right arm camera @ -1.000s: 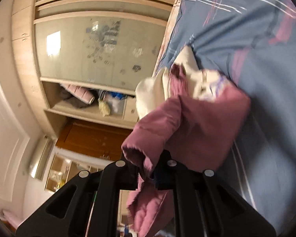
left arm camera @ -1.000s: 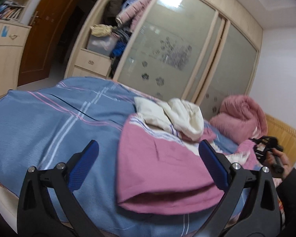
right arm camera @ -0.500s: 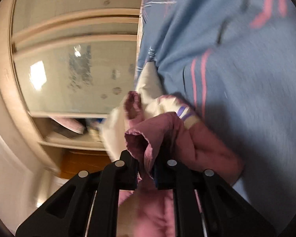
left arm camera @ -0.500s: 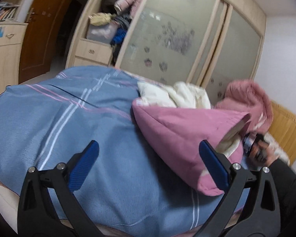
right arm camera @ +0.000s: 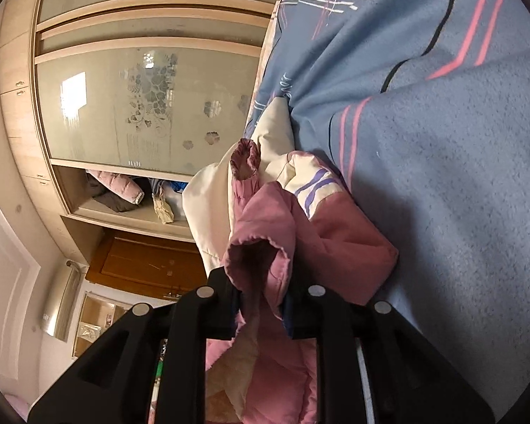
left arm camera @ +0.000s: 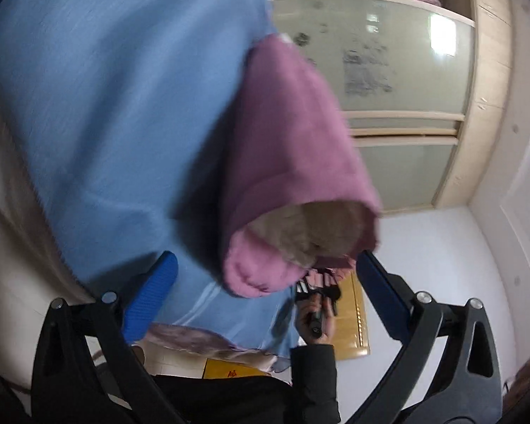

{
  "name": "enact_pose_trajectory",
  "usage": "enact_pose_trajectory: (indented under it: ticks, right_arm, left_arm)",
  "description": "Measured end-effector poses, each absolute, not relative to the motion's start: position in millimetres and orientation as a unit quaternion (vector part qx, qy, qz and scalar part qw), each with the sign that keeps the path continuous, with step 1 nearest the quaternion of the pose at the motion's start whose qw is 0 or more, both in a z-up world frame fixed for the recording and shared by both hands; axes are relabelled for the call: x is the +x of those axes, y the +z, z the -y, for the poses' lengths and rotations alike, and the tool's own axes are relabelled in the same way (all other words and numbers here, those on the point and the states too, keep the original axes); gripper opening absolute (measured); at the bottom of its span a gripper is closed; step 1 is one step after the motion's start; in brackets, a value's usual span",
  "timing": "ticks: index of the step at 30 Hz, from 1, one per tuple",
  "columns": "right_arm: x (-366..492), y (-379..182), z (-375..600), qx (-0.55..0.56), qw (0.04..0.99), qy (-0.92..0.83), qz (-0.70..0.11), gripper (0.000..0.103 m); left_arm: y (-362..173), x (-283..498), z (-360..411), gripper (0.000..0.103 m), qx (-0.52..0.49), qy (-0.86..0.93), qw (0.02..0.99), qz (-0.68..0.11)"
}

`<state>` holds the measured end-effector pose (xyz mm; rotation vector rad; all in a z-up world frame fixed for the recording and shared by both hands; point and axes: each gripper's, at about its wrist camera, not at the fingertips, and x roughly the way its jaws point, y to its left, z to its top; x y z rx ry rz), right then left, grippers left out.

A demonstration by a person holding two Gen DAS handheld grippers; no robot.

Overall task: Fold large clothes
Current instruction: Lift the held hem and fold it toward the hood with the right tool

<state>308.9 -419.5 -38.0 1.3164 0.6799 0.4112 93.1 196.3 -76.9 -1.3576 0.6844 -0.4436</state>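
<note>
A pink and cream padded jacket [right arm camera: 339, 243] lies bunched on the blue bedspread [right arm camera: 441, 162]. My right gripper [right arm camera: 261, 314] is shut on a fold of the jacket's pink hem, and pink and cream cloth hangs below it. In the left wrist view the jacket [left arm camera: 286, 148] is lifted off the blue bedspread [left arm camera: 123, 106], with its cream lining showing at the open edge. My left gripper [left arm camera: 265, 289] is open and empty, its blue pads wide apart just below that edge. The right gripper [left arm camera: 318, 293] shows there too, held in a hand under the jacket.
A wardrobe with frosted sliding doors [right arm camera: 152, 106] stands beside the bed, with clothes on its open shelf [right arm camera: 123, 194]. A brown door [right arm camera: 148, 265] is beside it. A white wall [left arm camera: 441, 265] and a wooden headboard [left arm camera: 357, 321] show in the left wrist view.
The left wrist view has rolled sharply and moved close under the jacket's lifted edge. My right gripper stays shut on the hem and the jacket has been pulled up and turned.
</note>
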Motion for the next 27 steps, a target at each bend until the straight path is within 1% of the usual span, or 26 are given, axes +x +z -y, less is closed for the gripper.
enact_pose_trajectory:
  ticks: [3, 5, 7, 15, 19, 21, 24, 27]
  right_arm:
    - [307.7, -35.0, 419.0, 0.596, 0.717, 0.196, -0.304, 0.018]
    - [307.6, -34.1, 418.4, 0.599, 0.714, 0.197, -0.304, 0.018]
    - [308.3, -35.3, 417.6, 0.601, 0.712, 0.199, -0.305, 0.018]
    - [307.8, -34.1, 418.6, 0.598, 0.712, 0.202, -0.306, 0.018]
    - [307.4, -34.1, 419.5, 0.597, 0.713, 0.203, -0.308, 0.018]
    - [307.6, -33.1, 419.3, 0.594, 0.714, 0.205, -0.309, 0.018]
    - [307.6, -31.5, 419.6, 0.590, 0.716, 0.208, -0.309, 0.018]
    - [308.2, -31.8, 419.9, 0.590, 0.716, 0.207, -0.310, 0.021]
  left_arm:
    - [-65.2, 98.1, -194.5, 0.101, -0.610, -0.202, 0.719, -0.264]
    - [-44.8, 104.5, -190.5, 0.101, -0.565, -0.203, 0.765, -0.234]
    - [-35.1, 107.9, -185.8, 0.101, -0.546, -0.199, 0.784, -0.218]
    - [-29.2, 105.0, -172.4, 0.101, -0.596, -0.187, 0.766, -0.152]
    - [-30.7, 93.2, -172.7, 0.101, -0.580, -0.140, 0.784, -0.170]
    - [-31.5, 88.4, -169.7, 0.101, -0.558, -0.115, 0.799, -0.194]
    - [-19.5, 86.7, -165.0, 0.101, -0.517, -0.112, 0.824, -0.203]
    - [-3.1, 80.3, -159.8, 0.101, -0.518, -0.132, 0.824, -0.188]
